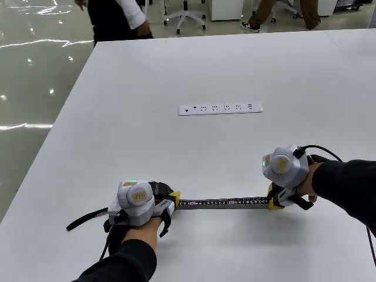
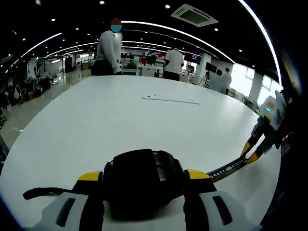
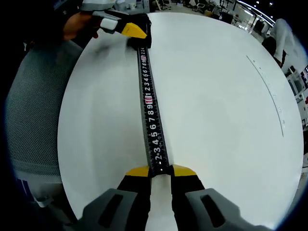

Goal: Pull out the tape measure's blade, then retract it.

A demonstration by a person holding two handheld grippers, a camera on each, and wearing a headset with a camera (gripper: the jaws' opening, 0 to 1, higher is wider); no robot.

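Head view shows the left gripper (image 1: 170, 202) clamped on the tape measure case (image 1: 160, 191) at the near left of the table (image 1: 176, 70), and the right gripper (image 1: 274, 203) pinching the blade (image 1: 223, 203) that lies flat between them.

place: open-plan office | cues: swivel chair (image 1: 185, 14), power strip (image 1: 220, 108), ceiling air vent (image 2: 195, 14), glossy floor (image 1: 35, 70)

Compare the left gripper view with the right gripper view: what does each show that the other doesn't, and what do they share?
Left gripper view's extras: a black strap and a ceiling vent. Right gripper view's extras: a grey mesh surface. Shared: the blade stretched between the left tool, shut on the case, and the right tool.
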